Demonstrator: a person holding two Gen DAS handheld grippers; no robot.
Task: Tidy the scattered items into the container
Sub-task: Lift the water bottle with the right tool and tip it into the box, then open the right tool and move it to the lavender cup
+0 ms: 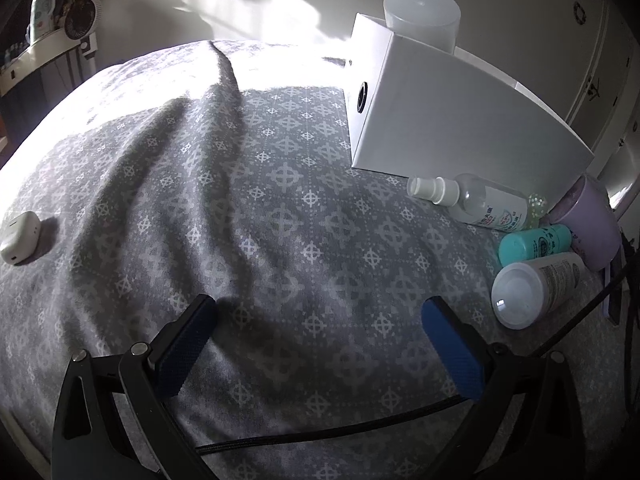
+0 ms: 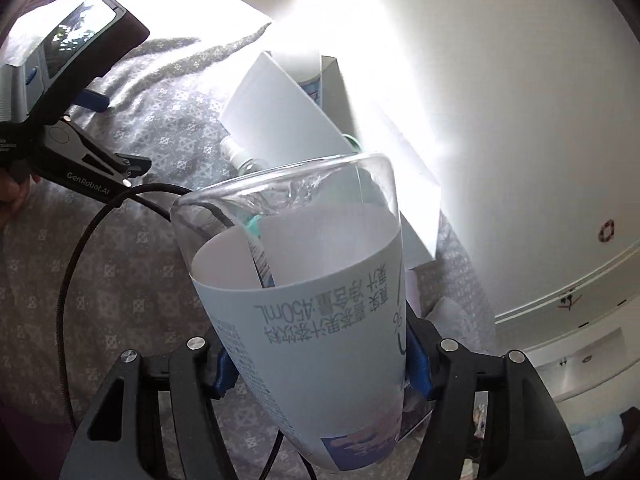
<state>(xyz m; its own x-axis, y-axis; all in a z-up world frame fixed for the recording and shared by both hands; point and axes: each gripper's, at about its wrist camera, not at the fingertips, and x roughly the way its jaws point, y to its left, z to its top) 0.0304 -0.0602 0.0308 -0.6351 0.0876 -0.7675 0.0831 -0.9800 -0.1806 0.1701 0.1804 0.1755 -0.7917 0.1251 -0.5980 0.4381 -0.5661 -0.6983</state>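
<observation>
So the right gripper (image 2: 320, 364) is clamped on a clear plastic cup (image 2: 304, 300) with a printed paper sleeve, blue pads squeezing the lower part of it from both sides. The cup's long axis runs straight out along the fingers, open mouth pointing away from the hand and tipped toward the white box (image 2: 280, 116) just past its rim. That lineup is what matters: the box sits ahead and slightly up-left of the cup mouth, near but not touching as far as I can tell. I'd guess the cup has to go up and over the box's edge rather than straight in.

The left gripper (image 1: 320, 316) is spread open with nothing between the pads, hovering over the patterned bedspread (image 1: 240, 200). From its side the leftovers lie off to the right: a white bottle (image 1: 532, 288) nearest, then a teal bottle (image 1: 536, 242), a clear spray bottle (image 1: 476, 200) lying flat against the box's foot, and a lilac cup (image 1: 592, 224). A small white case (image 1: 20, 236) sits alone far left. A frosted cup (image 1: 420, 16) already pokes out of the box.
</observation>
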